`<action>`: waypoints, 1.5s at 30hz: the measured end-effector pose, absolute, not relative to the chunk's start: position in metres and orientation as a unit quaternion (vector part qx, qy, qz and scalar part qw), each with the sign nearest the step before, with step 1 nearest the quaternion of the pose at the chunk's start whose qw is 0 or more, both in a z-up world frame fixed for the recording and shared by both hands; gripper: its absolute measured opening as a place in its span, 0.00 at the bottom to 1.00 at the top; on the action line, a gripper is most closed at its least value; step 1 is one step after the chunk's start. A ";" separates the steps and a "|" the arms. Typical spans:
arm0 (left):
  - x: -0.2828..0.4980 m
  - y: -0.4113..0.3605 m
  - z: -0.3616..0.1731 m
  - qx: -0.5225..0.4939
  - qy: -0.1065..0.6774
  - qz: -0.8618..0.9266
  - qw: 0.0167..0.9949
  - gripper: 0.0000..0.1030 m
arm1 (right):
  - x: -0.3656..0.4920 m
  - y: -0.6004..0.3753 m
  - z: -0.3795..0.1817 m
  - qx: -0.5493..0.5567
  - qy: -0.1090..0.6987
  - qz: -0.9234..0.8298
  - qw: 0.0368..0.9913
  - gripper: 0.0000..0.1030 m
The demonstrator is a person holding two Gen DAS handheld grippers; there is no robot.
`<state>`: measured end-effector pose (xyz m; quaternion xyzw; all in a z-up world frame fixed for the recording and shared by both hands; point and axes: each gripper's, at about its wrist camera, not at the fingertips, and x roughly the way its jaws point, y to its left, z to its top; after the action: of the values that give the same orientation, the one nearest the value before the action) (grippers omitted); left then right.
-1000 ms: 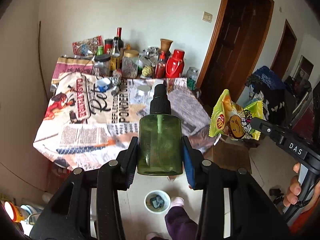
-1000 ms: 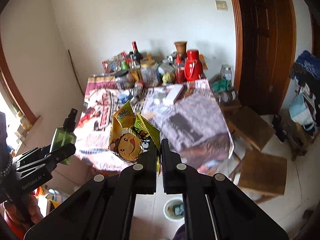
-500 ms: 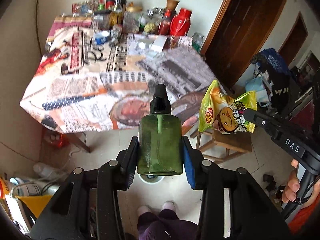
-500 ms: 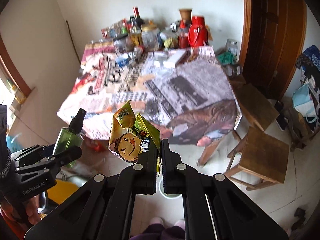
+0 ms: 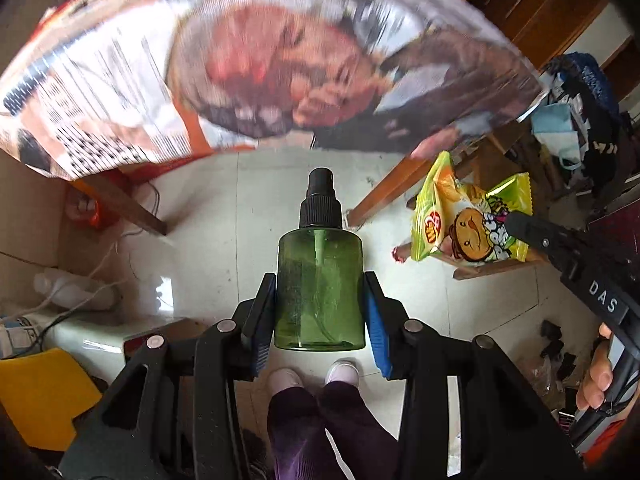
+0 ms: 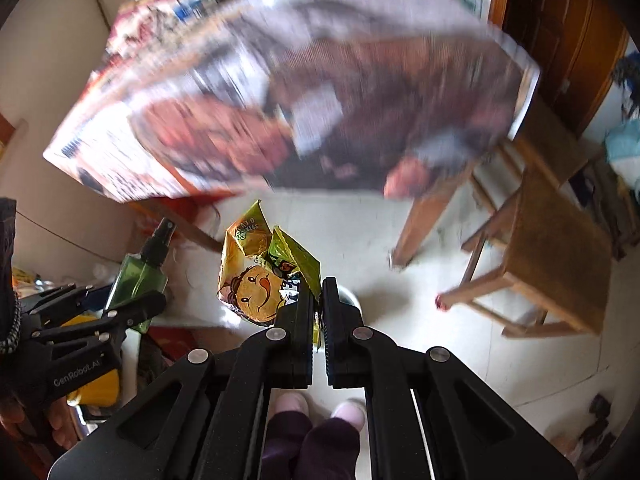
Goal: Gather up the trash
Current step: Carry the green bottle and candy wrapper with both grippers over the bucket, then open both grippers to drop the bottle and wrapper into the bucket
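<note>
My left gripper (image 5: 320, 304) is shut on a green spray bottle (image 5: 320, 288) with a black pump top, held upright over the tiled floor. The bottle also shows at the left of the right wrist view (image 6: 138, 276). My right gripper (image 6: 318, 292) is shut on a yellow-green snack wrapper (image 6: 260, 276) with a cartoon face. The wrapper shows at the right of the left wrist view (image 5: 468, 220), pinched by the right gripper's tip (image 5: 516, 220). A small white bin (image 6: 350, 300) sits on the floor, mostly hidden behind the right fingers.
The table (image 5: 256, 60) with its printed newspaper cloth hangs over the upper view, blurred. Wooden stools (image 6: 552, 248) stand to the right. Cables and a power strip (image 5: 72, 292) lie on the floor at left, next to a yellow object (image 5: 40, 396). The person's feet (image 5: 312, 376) are below.
Both grippers have tilted down from the table top toward the floor, still holding the bottle and the wrapper. The table has slid to the top of both views.
</note>
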<state>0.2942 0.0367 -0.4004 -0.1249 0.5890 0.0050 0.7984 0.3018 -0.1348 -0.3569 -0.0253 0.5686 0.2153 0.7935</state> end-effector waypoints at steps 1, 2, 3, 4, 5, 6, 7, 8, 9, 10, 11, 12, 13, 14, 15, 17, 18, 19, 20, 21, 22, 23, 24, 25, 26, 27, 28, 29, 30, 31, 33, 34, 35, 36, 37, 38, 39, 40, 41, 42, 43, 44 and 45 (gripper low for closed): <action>0.297 0.036 -0.416 -0.127 0.595 0.006 0.794 0.40 | 0.302 -0.135 -0.376 -0.026 0.578 0.215 0.787 0.04; 0.300 0.035 -0.433 -0.129 0.601 0.007 0.789 0.40 | 0.303 -0.135 -0.392 -0.028 0.586 0.214 0.781 0.04; 0.302 0.034 -0.451 -0.132 0.606 0.008 0.784 0.40 | 0.304 -0.134 -0.406 -0.029 0.593 0.213 0.776 0.04; 0.304 0.034 -0.466 -0.134 0.611 0.009 0.780 0.40 | 0.304 -0.133 -0.426 -0.029 0.603 0.212 0.768 0.04; 0.306 0.034 -0.483 -0.135 0.617 0.010 0.775 0.40 | 0.304 -0.131 -0.445 -0.027 0.614 0.211 0.760 0.04; 0.307 0.033 -0.500 -0.138 0.623 0.010 0.770 0.40 | 0.305 -0.131 -0.460 -0.027 0.621 0.210 0.755 0.04; 0.308 0.034 -0.516 -0.140 0.629 0.009 0.765 0.40 | 0.306 -0.130 -0.475 -0.028 0.627 0.209 0.750 0.04; 0.309 0.033 -0.538 -0.142 0.638 0.005 0.757 0.40 | 0.305 -0.128 -0.491 -0.032 0.633 0.207 0.746 0.04; 0.310 0.033 -0.554 -0.143 0.645 0.001 0.751 0.40 | 0.305 -0.125 -0.511 -0.037 0.641 0.204 0.739 0.04; 0.310 0.033 -0.571 -0.142 0.651 0.000 0.746 0.40 | 0.304 -0.123 -0.532 -0.038 0.649 0.203 0.732 0.04; 0.310 0.034 -0.594 -0.143 0.662 0.002 0.736 0.40 | 0.305 -0.121 -0.549 -0.040 0.657 0.199 0.726 0.04; 0.310 0.034 -0.609 -0.148 0.670 -0.002 0.728 0.40 | 0.306 -0.120 -0.562 -0.040 0.663 0.198 0.721 0.04; 0.310 0.036 -0.627 -0.155 0.676 -0.004 0.720 0.40 | 0.306 -0.118 -0.581 -0.043 0.669 0.196 0.716 0.04; 0.310 0.037 -0.645 -0.162 0.682 -0.003 0.714 0.40 | 0.306 -0.116 -0.599 -0.049 0.674 0.193 0.712 0.04; 0.310 0.038 -0.663 -0.171 0.689 -0.005 0.705 0.40 | 0.307 -0.114 -0.611 -0.054 0.677 0.192 0.709 0.04; 0.311 0.040 -0.694 -0.182 0.697 -0.005 0.694 0.40 | 0.308 -0.110 -0.640 -0.065 0.683 0.190 0.702 0.04; 0.313 0.040 -0.707 -0.184 0.701 -0.004 0.688 0.40 | 0.310 -0.108 -0.655 -0.070 0.687 0.190 0.698 0.04; 0.314 0.040 -0.722 -0.187 0.705 -0.003 0.684 0.40 | 0.311 -0.106 -0.670 -0.072 0.692 0.190 0.693 0.04; 0.315 0.041 -0.735 -0.191 0.707 -0.001 0.681 0.40 | 0.312 -0.105 -0.685 -0.073 0.698 0.189 0.687 0.04; 0.316 0.042 -0.747 -0.195 0.709 0.001 0.678 0.40 | 0.313 -0.105 -0.693 -0.074 0.701 0.189 0.684 0.04; 0.318 0.042 -0.759 -0.201 0.711 0.002 0.674 0.40 | 0.314 -0.104 -0.703 -0.077 0.705 0.187 0.680 0.04; 0.320 0.042 -0.769 -0.204 0.713 0.003 0.671 0.40 | 0.315 -0.102 -0.712 -0.083 0.706 0.187 0.678 0.04; 0.322 0.041 -0.776 -0.205 0.715 0.004 0.668 0.40 | 0.315 -0.099 -0.719 -0.090 0.707 0.190 0.676 0.04; 0.324 0.041 -0.785 -0.205 0.718 0.004 0.666 0.40 | 0.316 -0.096 -0.724 -0.095 0.707 0.192 0.674 0.04; 0.325 0.041 -0.793 -0.205 0.720 0.004 0.663 0.40 | 0.317 -0.095 -0.728 -0.097 0.707 0.193 0.673 0.04; 0.325 0.040 -0.800 -0.203 0.722 0.004 0.661 0.40 | 0.318 -0.095 -0.733 -0.098 0.707 0.194 0.673 0.04; 0.327 0.039 -0.806 -0.201 0.725 0.004 0.659 0.40 | 0.319 -0.094 -0.735 -0.098 0.707 0.196 0.673 0.04; 0.327 0.039 -0.811 -0.201 0.728 0.004 0.656 0.39 | 0.320 -0.093 -0.735 -0.099 0.707 0.198 0.672 0.04; 0.329 0.037 -0.817 -0.202 0.730 0.003 0.653 0.39 | 0.321 -0.092 -0.737 -0.100 0.709 0.199 0.670 0.04; 0.332 0.036 -0.821 -0.204 0.731 0.002 0.651 0.39 | 0.322 -0.091 -0.739 -0.100 0.711 0.199 0.667 0.05; 0.335 0.038 -0.827 -0.202 0.732 0.000 0.651 0.40 | 0.324 -0.089 -0.752 -0.099 0.721 0.194 0.658 0.13; 0.337 0.037 -0.827 -0.199 0.734 0.000 0.649 0.40 | 0.325 -0.089 -0.754 -0.097 0.726 0.190 0.653 0.25; 0.339 0.037 -0.827 -0.194 0.738 0.000 0.647 0.40 | 0.327 -0.091 -0.758 -0.094 0.732 0.183 0.649 0.32; 0.339 0.038 -0.829 -0.190 0.740 0.001 0.645 0.40 | 0.328 -0.094 -0.759 -0.089 0.735 0.176 0.648 0.42; 0.340 0.039 -0.828 -0.186 0.741 0.002 0.645 0.40 | 0.328 -0.098 -0.756 -0.080 0.736 0.169 0.651 0.42; 0.341 0.039 -0.826 -0.183 0.742 0.002 0.644 0.40 | 0.329 -0.099 -0.756 -0.073 0.736 0.167 0.652 0.42; 0.341 0.040 -0.823 -0.181 0.742 0.002 0.645 0.40 | 0.329 -0.100 -0.753 -0.068 0.738 0.166 0.651 0.42; 0.342 0.040 -0.819 -0.178 0.741 0.002 0.647 0.40 | 0.329 -0.101 -0.748 -0.064 0.738 0.165 0.651 0.42; 0.341 0.041 -0.812 -0.174 0.740 0.002 0.650 0.40 | 0.328 -0.101 -0.743 -0.064 0.738 0.165 0.652 0.42; 0.341 0.042 -0.805 -0.170 0.739 0.003 0.652 0.40 | 0.328 -0.101 -0.740 -0.064 0.737 0.165 0.652 0.42; 0.340 0.043 -0.798 -0.167 0.738 0.003 0.654 0.40 | 0.328 -0.100 -0.734 -0.066 0.736 0.165 0.653 0.42; 0.339 0.044 -0.789 -0.165 0.736 0.005 0.656 0.40 | 0.327 -0.099 -0.724 -0.068 0.735 0.167 0.653 0.42; 0.339 0.045 -0.779 -0.165 0.735 0.006 0.658 0.40 | 0.328 -0.098 -0.718 -0.069 0.734 0.170 0.654 0.42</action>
<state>0.3386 0.0447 -0.7786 -0.1655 0.7347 0.0063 0.6579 0.3279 -0.0982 -0.7176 -0.0691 0.7342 0.1699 0.6537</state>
